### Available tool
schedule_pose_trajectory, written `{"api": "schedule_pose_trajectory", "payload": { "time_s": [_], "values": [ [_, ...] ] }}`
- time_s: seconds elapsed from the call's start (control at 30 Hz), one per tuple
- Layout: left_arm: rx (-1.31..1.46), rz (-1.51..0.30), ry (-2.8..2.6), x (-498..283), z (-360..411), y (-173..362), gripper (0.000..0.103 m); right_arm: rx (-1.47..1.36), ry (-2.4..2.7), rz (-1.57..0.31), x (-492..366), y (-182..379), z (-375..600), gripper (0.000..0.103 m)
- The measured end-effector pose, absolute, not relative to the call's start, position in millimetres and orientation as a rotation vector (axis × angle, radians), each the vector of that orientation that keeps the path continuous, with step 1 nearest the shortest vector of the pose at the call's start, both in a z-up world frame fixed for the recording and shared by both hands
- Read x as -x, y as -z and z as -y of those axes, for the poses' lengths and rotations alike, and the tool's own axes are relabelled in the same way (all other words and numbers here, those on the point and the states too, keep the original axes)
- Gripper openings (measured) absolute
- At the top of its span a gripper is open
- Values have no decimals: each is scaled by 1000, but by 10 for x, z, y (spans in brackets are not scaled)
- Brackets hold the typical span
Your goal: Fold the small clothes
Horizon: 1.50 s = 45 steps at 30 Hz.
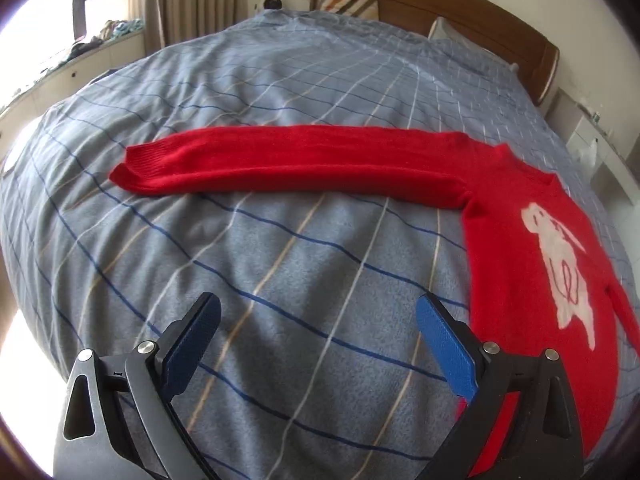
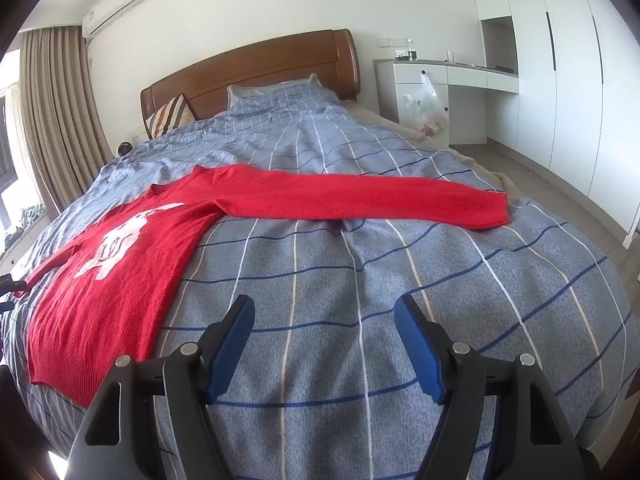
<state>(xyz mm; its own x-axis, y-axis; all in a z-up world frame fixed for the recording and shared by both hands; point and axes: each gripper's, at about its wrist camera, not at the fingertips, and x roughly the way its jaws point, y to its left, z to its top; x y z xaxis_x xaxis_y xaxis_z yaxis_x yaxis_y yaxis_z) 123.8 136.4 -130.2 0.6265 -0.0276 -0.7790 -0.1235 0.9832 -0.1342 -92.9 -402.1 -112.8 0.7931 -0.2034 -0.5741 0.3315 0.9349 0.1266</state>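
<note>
Blue checked bedspread, wooden headboard

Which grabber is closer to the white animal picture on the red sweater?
Left. The left hand-held gripper sits right at the sweater's body, its right finger over the red knit beside the white animal. The right hand-held gripper hovers over bare bedspread, farther away.

red sweater on checked bed
</note>
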Motion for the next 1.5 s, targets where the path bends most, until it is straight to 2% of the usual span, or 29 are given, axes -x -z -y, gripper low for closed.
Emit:
{"api": "schedule_pose_trajectory", "payload": {
  "time_s": [0.13, 0.3, 0.47, 0.87, 1.5],
  "values": [
    [145, -920, -53, -1294, -1273, 1535, 100, -251, 307, -623, 865, 1226, 4101, 72],
    [102, -835, -44, -1147, -1227, 1612, 102, -283, 331, -688, 807, 1379, 4189, 72],
    [86, -824, -46, -1157, -1209, 1617, 102, -246, 332, -712, 766, 1453, 4130, 81],
    [93, -823, -11, -1155, -1238, 1641, 103, -212, 322, -717, 729, 1519, 4072, 91],
    [96, -787, -16, -1083, -1250, 1545, 103, -194, 319, -715, 703, 1540, 4027, 95]
  ]
}}
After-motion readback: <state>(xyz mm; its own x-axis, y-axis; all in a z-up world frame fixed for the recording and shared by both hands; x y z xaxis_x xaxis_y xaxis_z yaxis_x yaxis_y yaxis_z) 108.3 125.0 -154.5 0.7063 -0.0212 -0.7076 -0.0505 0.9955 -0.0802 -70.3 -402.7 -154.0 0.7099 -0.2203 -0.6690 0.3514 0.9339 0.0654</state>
